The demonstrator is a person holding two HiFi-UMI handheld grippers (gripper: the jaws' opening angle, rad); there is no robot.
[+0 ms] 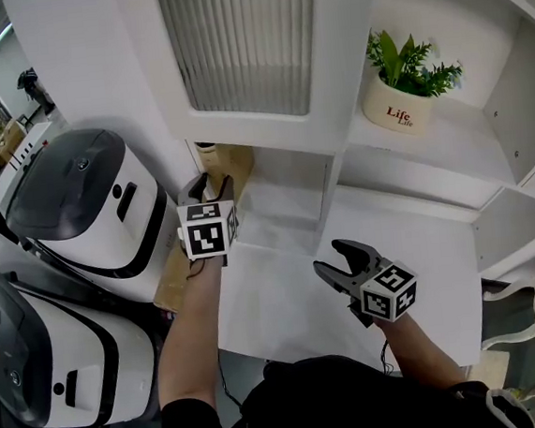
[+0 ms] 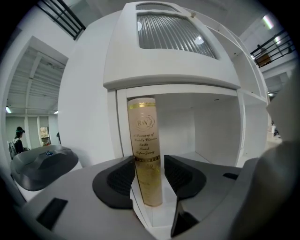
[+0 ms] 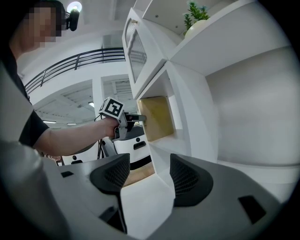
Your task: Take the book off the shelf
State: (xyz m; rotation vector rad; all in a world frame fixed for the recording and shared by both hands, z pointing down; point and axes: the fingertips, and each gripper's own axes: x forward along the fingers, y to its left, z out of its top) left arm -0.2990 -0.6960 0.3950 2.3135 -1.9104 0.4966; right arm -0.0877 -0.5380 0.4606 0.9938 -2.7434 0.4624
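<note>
A potted plant with green leaves stands upright in a white pot printed "Life", on an upper right board of the shelf. A ribbed glass door fronts the compartment to the left of the plant. Two white machines with dark grey tops are positioned left of the unit: the upper machine just beside it, the lower machine nearer the camera. A dark railing runs along a raised level in the background, and a person stands in the distance.
</note>
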